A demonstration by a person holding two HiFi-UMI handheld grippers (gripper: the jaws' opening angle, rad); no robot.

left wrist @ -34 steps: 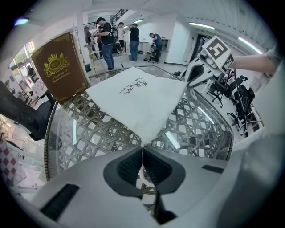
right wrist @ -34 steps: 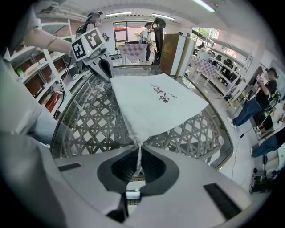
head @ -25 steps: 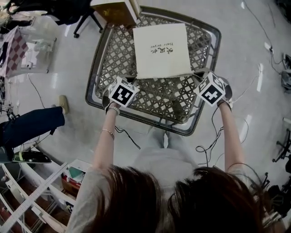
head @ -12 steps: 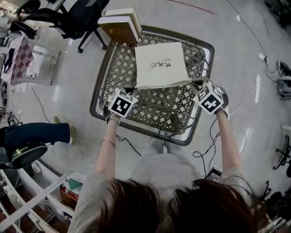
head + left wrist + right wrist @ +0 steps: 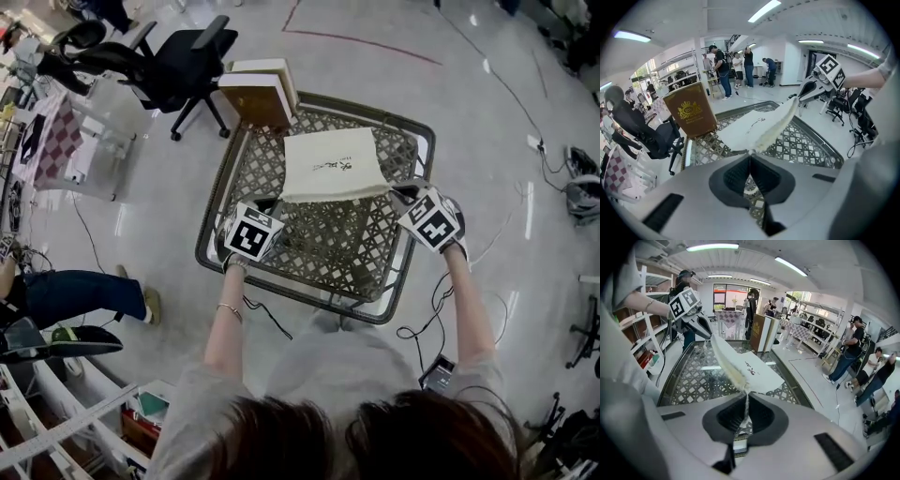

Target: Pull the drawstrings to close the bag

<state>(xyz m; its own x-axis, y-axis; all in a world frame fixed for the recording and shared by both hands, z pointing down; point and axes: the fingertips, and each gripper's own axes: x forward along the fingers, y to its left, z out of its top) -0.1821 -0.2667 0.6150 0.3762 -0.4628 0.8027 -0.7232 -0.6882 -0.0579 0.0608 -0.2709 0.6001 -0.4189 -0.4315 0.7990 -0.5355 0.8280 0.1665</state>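
White fabric: one bag [image 5: 333,166] over one lattice table [image 5: 309,258]; my left gripper [image 5: 270,201] and right gripper [image 5: 401,189] each pinch one drawstring [image 5: 745,408] (two total).

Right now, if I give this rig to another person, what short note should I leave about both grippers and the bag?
Left gripper: shut on the left drawstring at the bag's mouth corner.
Right gripper: shut on the right drawstring at the other corner.
White drawstring bag: on the lattice table, mouth edge lifted between the grippers.
Done: both strings gripped, mouth slightly gathered.
Left: the mouth looks nearly full width; probably pull the strings apart until it bunches shut.
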